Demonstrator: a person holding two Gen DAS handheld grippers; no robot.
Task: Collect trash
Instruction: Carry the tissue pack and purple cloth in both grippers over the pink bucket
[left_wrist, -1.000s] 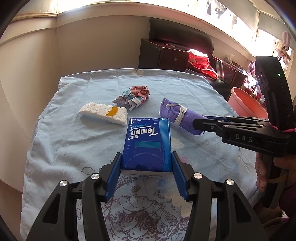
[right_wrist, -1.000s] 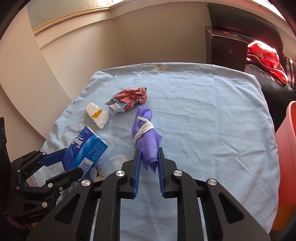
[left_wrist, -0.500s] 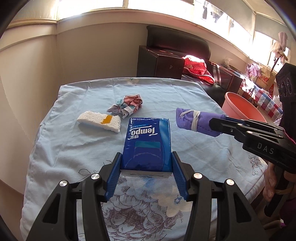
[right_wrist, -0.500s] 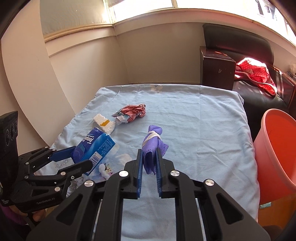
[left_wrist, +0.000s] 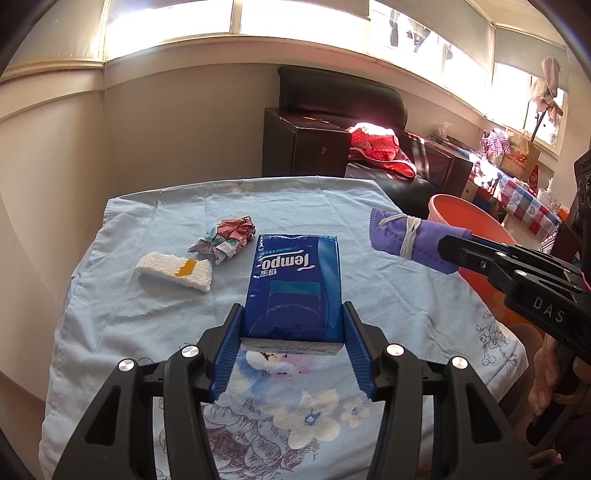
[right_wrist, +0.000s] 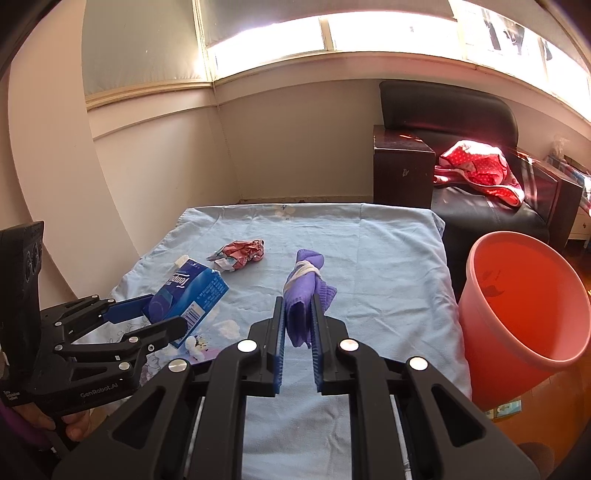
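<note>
1 purple mask (right_wrist: 303, 295) — rolled, white-strapped

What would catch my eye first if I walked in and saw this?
Probably the two black hand-held grippers, each carrying something above the blue tablecloth: the left gripper holds a blue tissue pack, and the right gripper pinches a rolled purple mask. Next, the big orange bucket beside the table's right edge. A crumpled wrapper and a white foam piece lie on the cloth.
</note>
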